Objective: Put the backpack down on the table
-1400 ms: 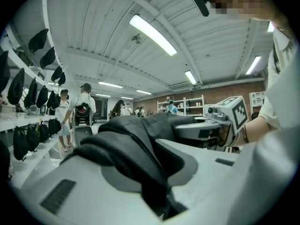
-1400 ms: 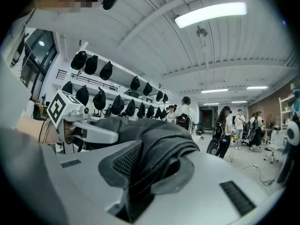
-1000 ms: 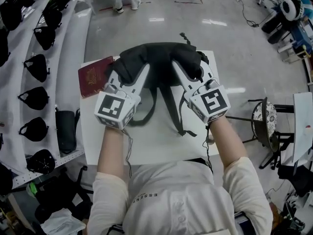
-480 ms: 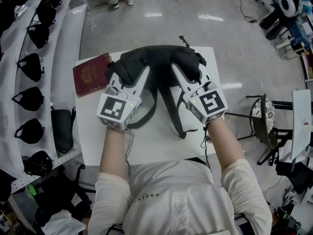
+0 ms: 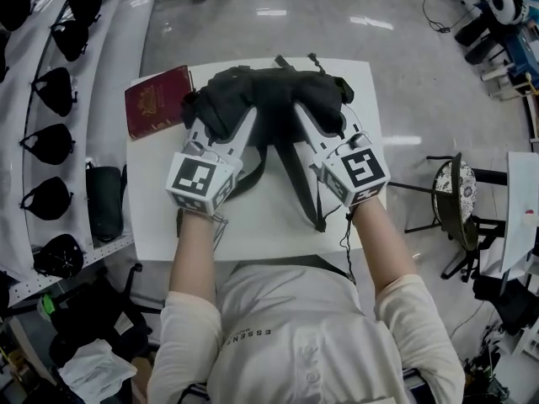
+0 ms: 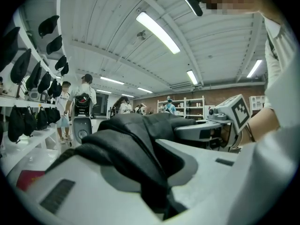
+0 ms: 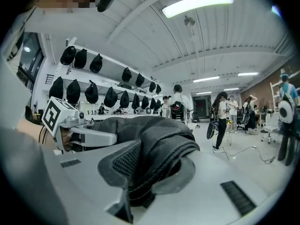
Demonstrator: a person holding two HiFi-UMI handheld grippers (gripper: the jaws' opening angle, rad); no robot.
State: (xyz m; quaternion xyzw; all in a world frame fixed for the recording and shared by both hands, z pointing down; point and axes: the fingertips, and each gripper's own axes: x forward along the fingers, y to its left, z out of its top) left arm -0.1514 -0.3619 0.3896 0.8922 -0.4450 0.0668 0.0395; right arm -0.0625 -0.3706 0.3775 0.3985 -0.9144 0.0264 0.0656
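Note:
A black backpack (image 5: 269,99) lies bunched on the far half of the white table (image 5: 253,234), its straps (image 5: 307,192) trailing toward me. My left gripper (image 5: 223,124) is shut on a fold of its left side; the dark fabric fills the jaws in the left gripper view (image 6: 136,139). My right gripper (image 5: 330,124) holds the right side. Its jaws are opening slightly, with padded mesh fabric (image 7: 159,139) still pinched between them. Both grippers point nearly level, away from me.
A dark red booklet (image 5: 157,101) lies on the table's far left corner, beside the backpack. Shelves with black caps (image 5: 50,91) run along the left, and a black cylinder (image 5: 105,204) sits beside the table. A stool (image 5: 455,200) stands at the right.
Both grippers have come down with the backpack, which now sits lower and flatter on the table. The straps lie further across the tabletop.

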